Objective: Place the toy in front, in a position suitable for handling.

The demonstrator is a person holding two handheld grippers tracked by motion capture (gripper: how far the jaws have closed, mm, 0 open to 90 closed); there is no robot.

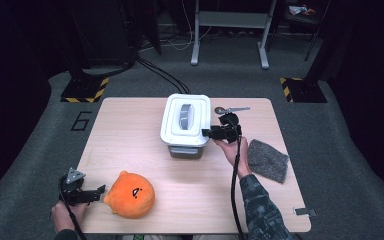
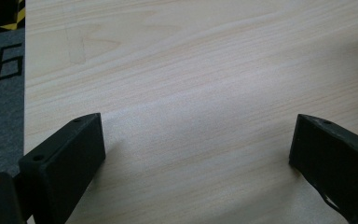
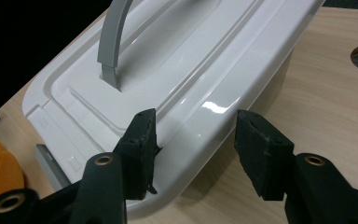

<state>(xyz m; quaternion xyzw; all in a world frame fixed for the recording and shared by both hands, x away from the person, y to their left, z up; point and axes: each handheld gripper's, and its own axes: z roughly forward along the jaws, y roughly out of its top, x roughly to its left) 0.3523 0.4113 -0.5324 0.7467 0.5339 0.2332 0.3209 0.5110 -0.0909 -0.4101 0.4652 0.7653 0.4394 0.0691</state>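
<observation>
Right tool [image 3: 196, 140] part-open astride right rim of white lidded box [image 1: 185, 125], pads not pressing. Box sits mid-bench [image 1: 130, 125]. Square pads on lid lip before clamping. Left tool [image 1: 97, 192] released, beside orange plush [image 1: 130, 195].

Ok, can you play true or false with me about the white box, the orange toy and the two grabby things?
1. The white box has its lid on, with a grey handle on top. True.
2. The right gripper is squeezing the handle. False: it sits at the lid's edge, fingers apart.
3. The orange plush toy is inside the box. False: it lies on the table.
4. The left gripper is open beside the toy. True.
5. A grey cloth lies right of the box. True.
</observation>
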